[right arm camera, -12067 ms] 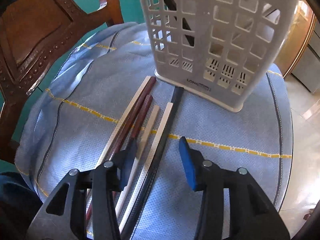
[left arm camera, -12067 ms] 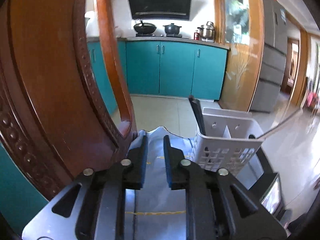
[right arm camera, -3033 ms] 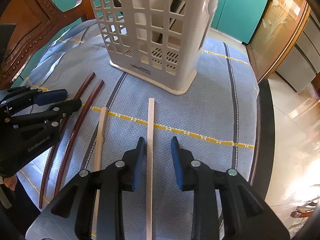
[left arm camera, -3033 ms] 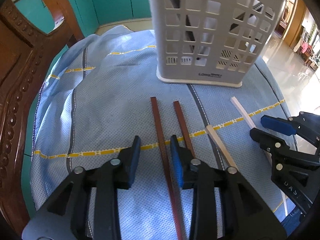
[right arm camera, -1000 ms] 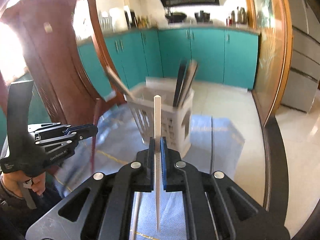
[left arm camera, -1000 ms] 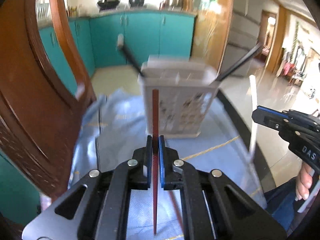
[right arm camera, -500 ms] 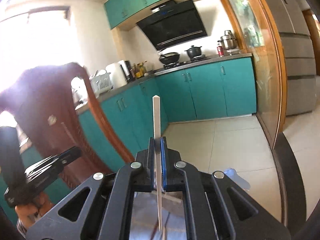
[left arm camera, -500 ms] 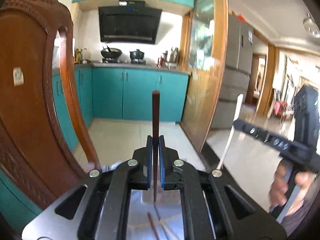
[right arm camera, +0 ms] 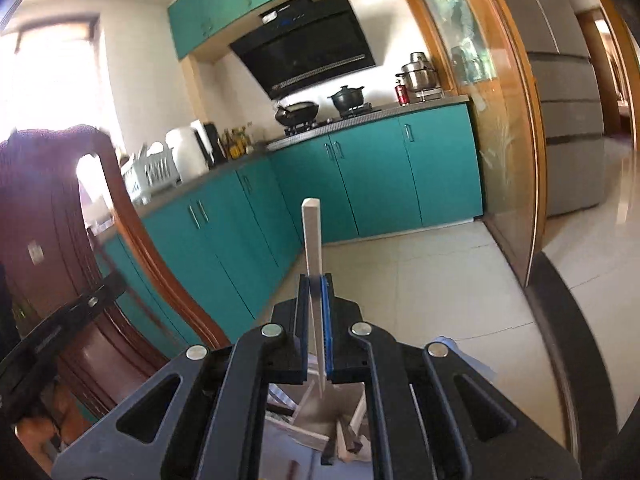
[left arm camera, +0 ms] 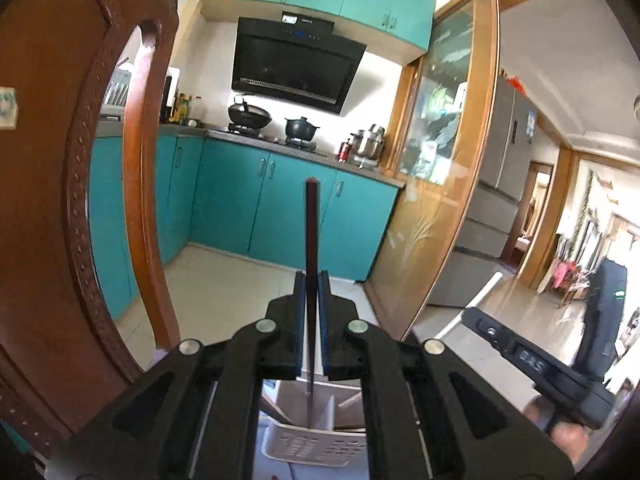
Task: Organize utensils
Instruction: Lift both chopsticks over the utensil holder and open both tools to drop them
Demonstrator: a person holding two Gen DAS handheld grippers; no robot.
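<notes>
Gripping tight, the left claw (left arm camera: 311,332) is clamped on a dark brown chopstick (left arm camera: 311,224), blue pads pressed to both sides of it, and the stick stands upright between them. Its blunt top shows against the teal cabinets (left arm camera: 276,204) and its thin lower tip points down over the white utensil basket (left arm camera: 316,442), above a compartment beside the basket's inner divider; whether the tip has entered it, I cannot tell. Over on the right edge of the left wrist view the other black tool comes in, a pale stick poking up out of it.

The right claw (right arm camera: 316,320) is clenched too, squeezing a pale cream chopstick (right arm camera: 312,236) that rises nearly straight, leaning a touch. Below that claw the basket (right arm camera: 316,436) opening is in sight with several sticks already resting inside, light ones and dark ones crossed against each other. The cream stick's lower tip hangs above that opening. The basket sits on a blue cloth (right arm camera: 280,456) covering the surface, only a sliver showing.

A carved wooden chair back (left arm camera: 60,184) fills the left of the left wrist view. Behind it all there is a black range hood (left arm camera: 296,64), a wok (left arm camera: 249,114) and a black pot (left arm camera: 302,126) on the stove, and a steel pot (right arm camera: 419,74) further along the kitchen counter
</notes>
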